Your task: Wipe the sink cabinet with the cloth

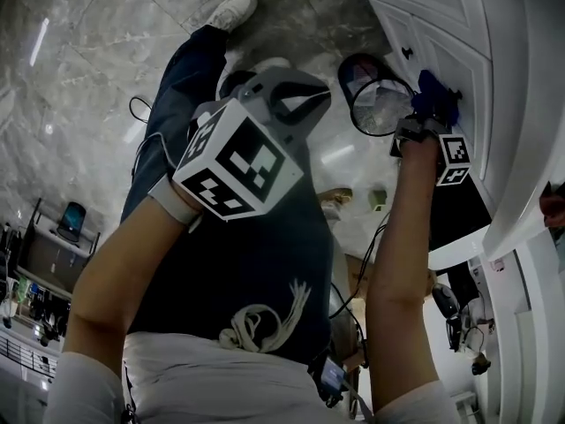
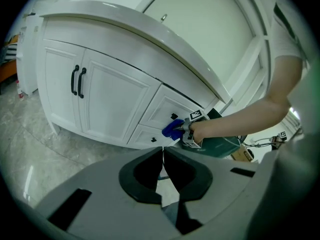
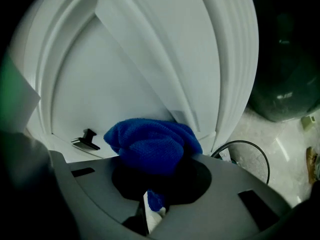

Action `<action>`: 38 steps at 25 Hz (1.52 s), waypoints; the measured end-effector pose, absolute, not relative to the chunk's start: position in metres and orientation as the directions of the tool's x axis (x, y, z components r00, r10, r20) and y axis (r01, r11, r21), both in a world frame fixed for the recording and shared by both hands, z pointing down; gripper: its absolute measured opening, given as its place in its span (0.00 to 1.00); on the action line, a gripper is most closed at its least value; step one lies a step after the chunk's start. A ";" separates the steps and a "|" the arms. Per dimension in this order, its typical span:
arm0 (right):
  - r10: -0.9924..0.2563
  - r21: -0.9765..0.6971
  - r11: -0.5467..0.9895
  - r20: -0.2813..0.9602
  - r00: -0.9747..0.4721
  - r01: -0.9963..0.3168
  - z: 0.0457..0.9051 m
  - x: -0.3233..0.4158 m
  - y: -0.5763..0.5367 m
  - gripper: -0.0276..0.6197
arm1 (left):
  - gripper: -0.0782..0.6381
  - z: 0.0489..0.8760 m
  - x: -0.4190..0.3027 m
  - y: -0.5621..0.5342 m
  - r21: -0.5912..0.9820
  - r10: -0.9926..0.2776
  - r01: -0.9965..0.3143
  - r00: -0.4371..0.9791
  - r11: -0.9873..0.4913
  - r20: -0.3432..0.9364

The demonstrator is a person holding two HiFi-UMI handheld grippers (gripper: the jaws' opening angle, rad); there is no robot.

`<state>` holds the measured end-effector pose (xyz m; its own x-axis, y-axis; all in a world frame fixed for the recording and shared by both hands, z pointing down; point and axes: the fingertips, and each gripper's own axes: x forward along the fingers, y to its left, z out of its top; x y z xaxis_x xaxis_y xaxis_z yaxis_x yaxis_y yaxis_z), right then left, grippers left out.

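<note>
Marble-floored bathroom: right gripper (image 3: 150,211) grasps blue cloth (image 3: 152,146) against white sink cabinet (image 2: 107,101) drawer; wiping looks underway. Left gripper (image 2: 163,164) idle, fingers clenched, empty.

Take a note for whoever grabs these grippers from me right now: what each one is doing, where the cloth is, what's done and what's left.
Left gripper: jaws together, nothing in them, held back from the cabinet.
Right gripper: shut on the blue cloth, which lies against a drawer front of the white sink cabinet, beside its black knob.
Done: the cloth is in hand and on the cabinet. How much has been wiped cannot be told.
Left: probably the other drawer fronts and the double doors.
</note>
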<state>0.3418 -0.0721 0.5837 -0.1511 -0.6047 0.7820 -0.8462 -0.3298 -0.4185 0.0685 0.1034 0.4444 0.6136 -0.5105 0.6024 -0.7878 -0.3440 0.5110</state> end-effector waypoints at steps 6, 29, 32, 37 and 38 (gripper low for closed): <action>-0.620 -0.428 -0.399 0.777 -0.105 -0.811 0.607 0.332 -0.071 0.14 | 0.13 0.439 0.059 0.098 0.510 -0.497 -0.783 0.621 -0.356 0.607; -0.611 -0.283 -0.290 0.790 -0.051 -0.914 0.595 0.378 -0.064 0.14 | 0.13 0.452 0.061 0.085 0.497 -0.427 -0.749 0.660 -0.438 0.618; -0.636 -0.282 -0.272 0.771 -0.048 -0.920 0.583 0.383 -0.064 0.14 | 0.13 0.450 0.069 0.087 0.495 -0.409 -0.734 0.674 -0.464 0.616; -0.680 -0.279 -0.262 0.732 -0.028 -0.924 0.556 0.390 -0.059 0.14 | 0.13 0.441 0.081 0.088 0.487 -0.374 -0.697 0.704 -0.527 0.604; -0.689 -0.278 -0.257 0.724 -0.026 -0.925 0.550 0.391 -0.059 0.14 | 0.13 0.439 0.083 0.089 0.485 -0.368 -0.691 0.709 -0.537 0.602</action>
